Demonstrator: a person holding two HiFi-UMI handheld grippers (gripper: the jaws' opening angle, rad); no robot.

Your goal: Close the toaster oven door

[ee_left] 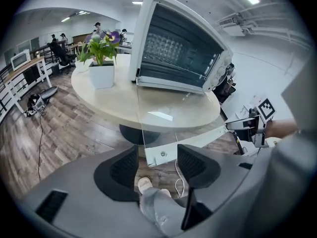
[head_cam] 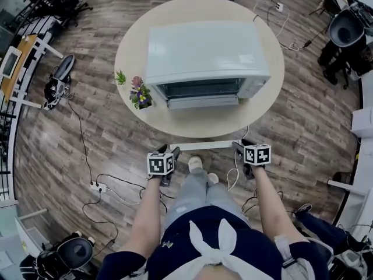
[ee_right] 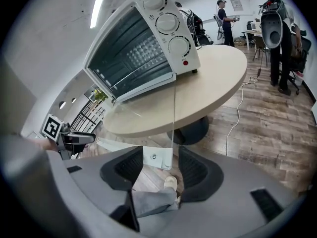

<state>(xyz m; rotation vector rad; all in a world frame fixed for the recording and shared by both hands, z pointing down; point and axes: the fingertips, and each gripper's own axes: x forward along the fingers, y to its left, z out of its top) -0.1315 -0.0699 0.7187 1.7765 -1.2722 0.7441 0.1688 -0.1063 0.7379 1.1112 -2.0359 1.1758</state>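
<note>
A white toaster oven [head_cam: 204, 54] stands on a round beige table [head_cam: 175, 127]. Its glass door [ee_left: 168, 113] hangs open, lying flat towards me, and the white handle bar [head_cam: 201, 145] reaches past the table's front edge. My left gripper [head_cam: 169, 155] is at the bar's left end. In the left gripper view that end [ee_left: 161, 153] sits between the open jaws with a gap on each side. My right gripper [head_cam: 242, 149] is at the right end, and the bracket [ee_right: 158, 157] lies between its wide-open pads, unpressed. The oven's knobs [ee_right: 167, 23] show in the right gripper view.
A small potted flower [head_cam: 140, 93] and a green sprig [head_cam: 120, 77] stand on the table left of the oven. Cables and a power strip [head_cam: 98, 186] lie on the wooden floor. My legs and shoes [head_cam: 195, 163] are under the handle. Chairs and desks ring the room.
</note>
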